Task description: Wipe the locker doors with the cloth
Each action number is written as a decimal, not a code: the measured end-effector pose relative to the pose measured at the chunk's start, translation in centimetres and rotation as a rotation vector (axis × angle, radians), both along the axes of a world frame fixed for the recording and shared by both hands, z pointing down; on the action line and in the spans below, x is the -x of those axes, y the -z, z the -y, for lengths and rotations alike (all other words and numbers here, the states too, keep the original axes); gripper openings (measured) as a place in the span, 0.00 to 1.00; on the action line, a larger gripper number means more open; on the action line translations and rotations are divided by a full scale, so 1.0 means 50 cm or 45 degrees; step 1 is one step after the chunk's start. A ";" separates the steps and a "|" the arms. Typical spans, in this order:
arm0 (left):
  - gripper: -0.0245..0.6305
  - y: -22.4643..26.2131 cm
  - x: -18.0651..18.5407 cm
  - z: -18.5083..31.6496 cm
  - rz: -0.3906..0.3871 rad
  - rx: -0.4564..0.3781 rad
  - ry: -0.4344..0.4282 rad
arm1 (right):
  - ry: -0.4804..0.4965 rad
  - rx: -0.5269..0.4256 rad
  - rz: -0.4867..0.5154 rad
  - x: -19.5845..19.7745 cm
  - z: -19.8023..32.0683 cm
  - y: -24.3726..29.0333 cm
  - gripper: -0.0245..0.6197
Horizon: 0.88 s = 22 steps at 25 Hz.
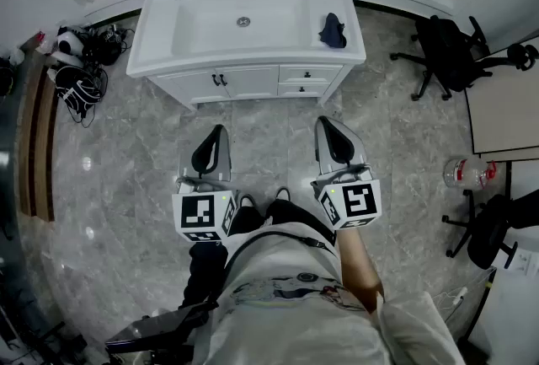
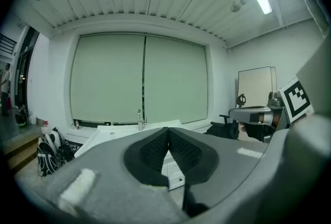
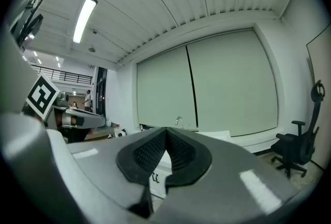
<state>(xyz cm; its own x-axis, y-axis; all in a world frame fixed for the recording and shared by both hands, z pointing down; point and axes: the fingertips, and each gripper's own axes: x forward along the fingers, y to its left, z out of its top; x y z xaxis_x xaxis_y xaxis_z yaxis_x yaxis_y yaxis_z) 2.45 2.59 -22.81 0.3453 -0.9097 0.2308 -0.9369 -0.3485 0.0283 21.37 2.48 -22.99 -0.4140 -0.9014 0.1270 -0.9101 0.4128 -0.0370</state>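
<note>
While my left claw (image 1: 217, 136) and right claw (image 1: 330, 132) sit closed and empty, reaching could shove the dark cloth (image 1: 333, 30) off the far vanity (image 1: 202, 56).

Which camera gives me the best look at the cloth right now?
The head view: the dark cloth lies in plain sight on the vanity top, right of the basin. Neither gripper view shows it.

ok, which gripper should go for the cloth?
Right, likely. The dark cloth lies on the right end of the sink counter, roughly ahead of the right gripper; the left gripper sits farther across. Both are shut and empty.
</note>
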 end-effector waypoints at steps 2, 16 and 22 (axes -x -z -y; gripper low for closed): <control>0.04 0.000 -0.014 0.004 0.002 -0.002 0.000 | 0.005 -0.005 -0.001 -0.011 0.005 0.000 0.04; 0.04 -0.037 -0.030 0.074 0.040 0.039 0.021 | 0.028 0.042 0.064 -0.036 0.097 -0.053 0.05; 0.04 -0.121 -0.037 0.203 0.019 0.094 -0.006 | 0.003 0.120 0.050 -0.051 0.211 -0.141 0.05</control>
